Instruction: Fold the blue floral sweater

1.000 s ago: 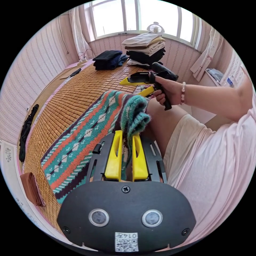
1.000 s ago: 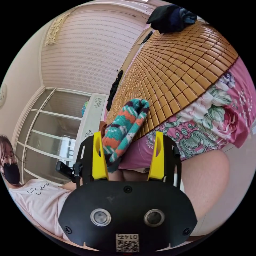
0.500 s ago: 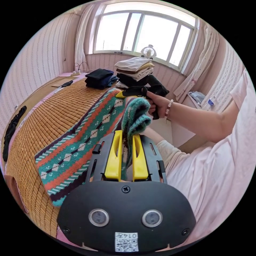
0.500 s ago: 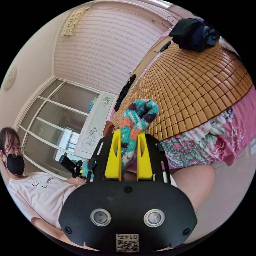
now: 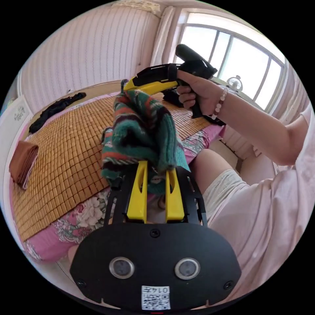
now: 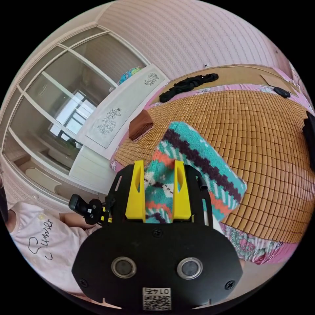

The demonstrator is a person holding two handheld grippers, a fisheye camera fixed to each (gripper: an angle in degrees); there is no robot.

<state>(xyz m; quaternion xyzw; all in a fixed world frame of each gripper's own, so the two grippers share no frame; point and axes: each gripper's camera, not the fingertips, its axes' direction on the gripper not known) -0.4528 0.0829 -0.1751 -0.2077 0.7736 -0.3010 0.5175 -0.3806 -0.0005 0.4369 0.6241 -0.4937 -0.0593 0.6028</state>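
The sweater (image 5: 141, 131) is a teal knit with orange and dark purple stripes and white diamonds. In the left gripper view it hangs bunched above the bed's edge. My left gripper (image 5: 156, 169) is shut on its lower bunch. My right gripper (image 5: 131, 87), held in a hand, clamps the upper end. In the right gripper view the sweater (image 6: 200, 164) spreads away from my right gripper (image 6: 158, 164), whose jaws press on the knit. The left gripper (image 6: 90, 210) sits small and low at the left, near the person's shirt.
A bamboo mat (image 5: 65, 137) covers the bed over a pink floral sheet (image 5: 88, 213). A folded brown cloth (image 6: 140, 124) and a black garment (image 6: 188, 83) lie at the mat's far side. The person's leg (image 5: 213, 170) is beside the bed.
The right gripper went from open to shut on the sweater's end. Both grippers then lifted the sweater off the mat, where it had lain stretched out; it now hangs bunched.
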